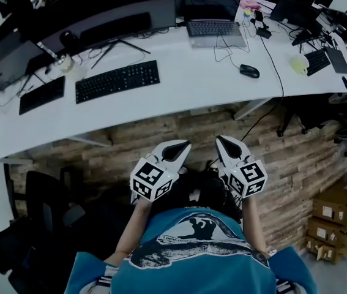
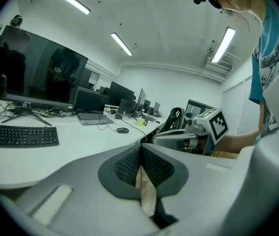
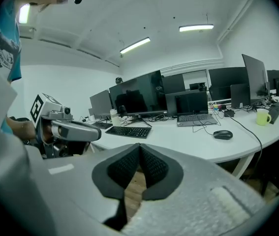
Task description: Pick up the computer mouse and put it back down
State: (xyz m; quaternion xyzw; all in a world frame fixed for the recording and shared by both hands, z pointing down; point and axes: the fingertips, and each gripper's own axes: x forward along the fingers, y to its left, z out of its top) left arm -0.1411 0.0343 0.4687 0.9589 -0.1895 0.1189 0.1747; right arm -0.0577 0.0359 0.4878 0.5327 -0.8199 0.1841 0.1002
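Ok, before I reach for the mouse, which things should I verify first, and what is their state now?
1. Computer mouse in sight, flat on the white desk: ok.
2. Room around the mouse: ok, though a black cable runs close beside it.
3. Right gripper open for the grasp: not ok; its jaws are shut with nothing between them.
4. Right gripper over the desk: not ok; it is near the body, short of the desk edge.
5. Left gripper empty and out of the way: ok; shut on nothing.
6. Whether the mouse has its own cord: cannot tell.
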